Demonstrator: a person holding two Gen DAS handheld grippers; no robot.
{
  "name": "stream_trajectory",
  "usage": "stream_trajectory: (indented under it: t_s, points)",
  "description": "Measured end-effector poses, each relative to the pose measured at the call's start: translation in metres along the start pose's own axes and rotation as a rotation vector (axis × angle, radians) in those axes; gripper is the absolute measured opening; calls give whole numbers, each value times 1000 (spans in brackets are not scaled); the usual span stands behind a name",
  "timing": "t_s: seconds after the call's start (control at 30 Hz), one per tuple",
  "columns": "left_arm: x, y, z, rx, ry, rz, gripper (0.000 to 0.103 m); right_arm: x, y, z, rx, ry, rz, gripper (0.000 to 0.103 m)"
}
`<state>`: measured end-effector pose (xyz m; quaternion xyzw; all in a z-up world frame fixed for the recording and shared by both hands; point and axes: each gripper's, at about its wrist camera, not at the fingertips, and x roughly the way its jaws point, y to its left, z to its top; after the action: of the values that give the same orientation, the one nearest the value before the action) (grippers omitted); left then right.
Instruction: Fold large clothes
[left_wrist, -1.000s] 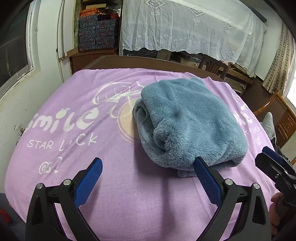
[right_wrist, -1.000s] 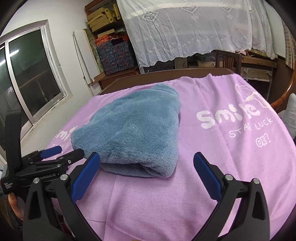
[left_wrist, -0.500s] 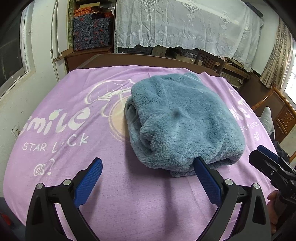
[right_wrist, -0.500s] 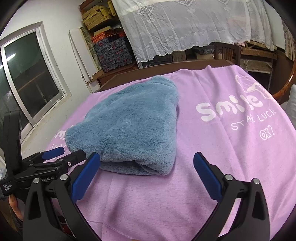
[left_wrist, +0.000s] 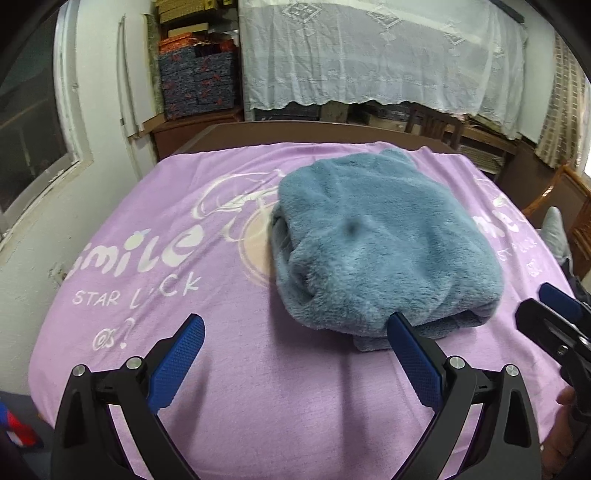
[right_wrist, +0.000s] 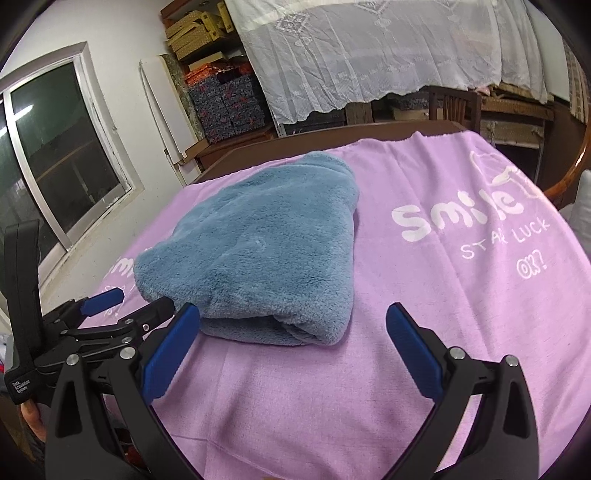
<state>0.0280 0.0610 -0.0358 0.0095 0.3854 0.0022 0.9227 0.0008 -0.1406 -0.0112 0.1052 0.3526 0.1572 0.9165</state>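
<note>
1. Two grippers, the left gripper (left_wrist: 293, 350) and the right gripper (right_wrist: 291, 341), hang with jaws spread wide and nothing between them, at the near edge of the lilac printed cloth (left_wrist: 229, 369).
2. The blue fleece garment (left_wrist: 380, 243) lies folded into a thick bundle mid-table, at about 1 o'clock from the left gripper and 11 o'clock from the right.
3. The fold looks nearly done; a loose lower layer (right_wrist: 243, 328) shows at the near edge, so a good finish likely means tucking it and pressing the bundle flat.
4. Readable print on the cloth: "Smile" (right_wrist: 458, 216), "STAR LUCK", "OK?". The left tool's label (right_wrist: 20, 386) is too small to read with confidence.
</note>
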Motion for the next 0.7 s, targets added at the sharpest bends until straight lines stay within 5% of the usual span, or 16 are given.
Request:
stream_trajectory:
  t_s: [0.7]
  points:
    - [-5,-4,-2,37,-9,71,99,-1,7,-1,-31,-3,-9,98]
